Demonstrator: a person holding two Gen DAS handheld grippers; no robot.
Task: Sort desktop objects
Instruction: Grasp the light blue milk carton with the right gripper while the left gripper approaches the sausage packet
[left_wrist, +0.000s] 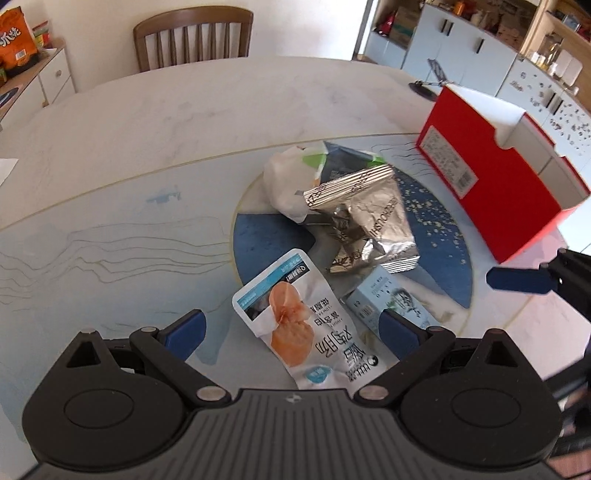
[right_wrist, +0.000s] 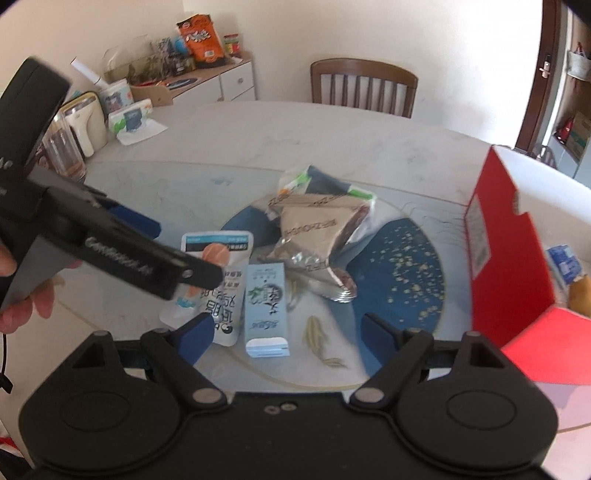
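The left tongs (left_wrist: 291, 326) stood wide, their blue pads on either side of a white chicken pouch (left_wrist: 301, 325) that lay flat on the worktop (left_wrist: 184, 122), with no clear contact. Just beside the pouch lay a small pale blue box (left_wrist: 391, 299). Beyond them a crumpled silver foil bag (left_wrist: 365, 218) rested against a white plastic bag (left_wrist: 288, 181), all on the round blue pattern in the worktop's middle. An open red box (left_wrist: 495, 177) stood to the right, apart from the pile. The right tongs (right_wrist: 286, 338) also gaped wide and held nothing, hovering near the pale blue box. A wooden chair (left_wrist: 194, 37) stood at the far edge.
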